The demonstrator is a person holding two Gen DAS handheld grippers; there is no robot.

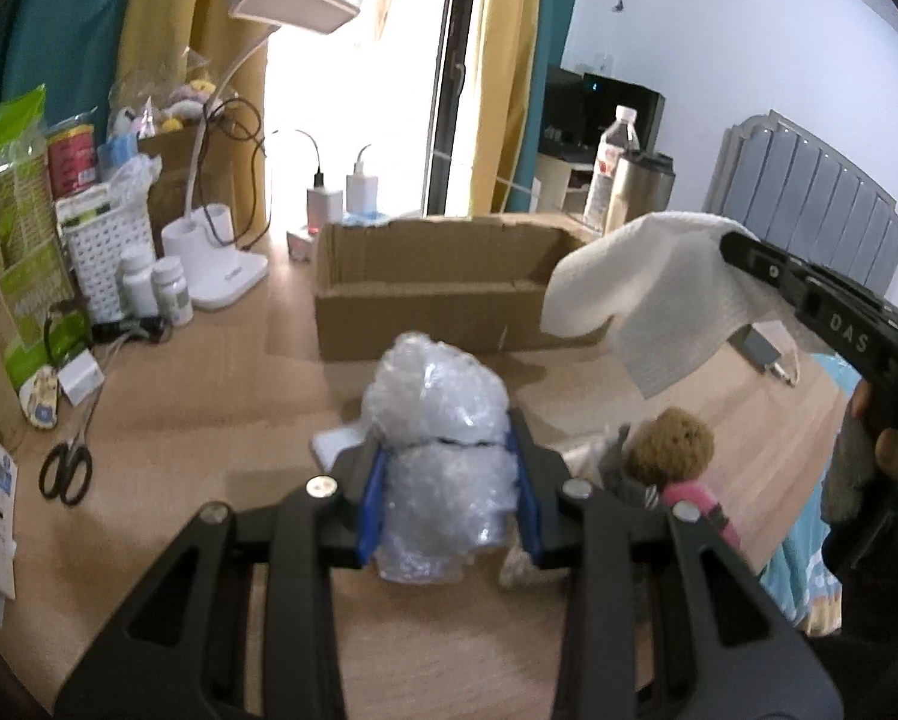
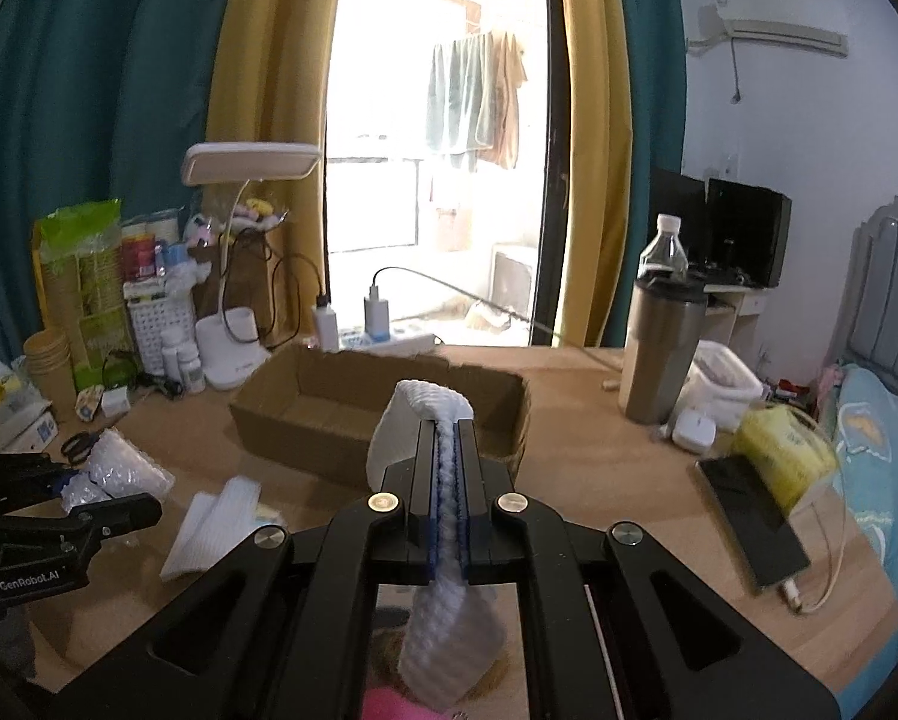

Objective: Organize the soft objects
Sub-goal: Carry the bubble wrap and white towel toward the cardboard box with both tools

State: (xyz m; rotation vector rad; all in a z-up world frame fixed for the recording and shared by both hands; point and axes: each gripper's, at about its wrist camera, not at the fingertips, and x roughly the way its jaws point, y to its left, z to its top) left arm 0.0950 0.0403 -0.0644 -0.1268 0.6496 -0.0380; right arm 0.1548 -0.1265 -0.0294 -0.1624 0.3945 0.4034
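Observation:
My left gripper [image 1: 448, 450] is shut on a wad of clear bubble wrap [image 1: 440, 420] and holds it over the wooden table, short of the open cardboard box [image 1: 443, 282]. It also shows in the right wrist view [image 2: 119, 471]. My right gripper [image 2: 447, 426] is shut on a white textured cloth [image 2: 416, 420], which hangs from it above the table just before the box [image 2: 341, 402]. In the left wrist view the cloth [image 1: 647, 294] drapes near the box's right end. A brown plush doll in pink [image 1: 674, 450] lies on the table below it.
A white desk lamp [image 1: 221, 264], pill bottles [image 1: 155, 288], a white basket [image 1: 104, 252] and scissors [image 1: 65, 471] crowd the left. A steel tumbler [image 2: 662, 354], water bottle [image 2: 665, 252], phone [image 2: 749, 522] and yellow pack [image 2: 785, 450] stand right. Another folded white cloth [image 2: 215, 522] lies on the table.

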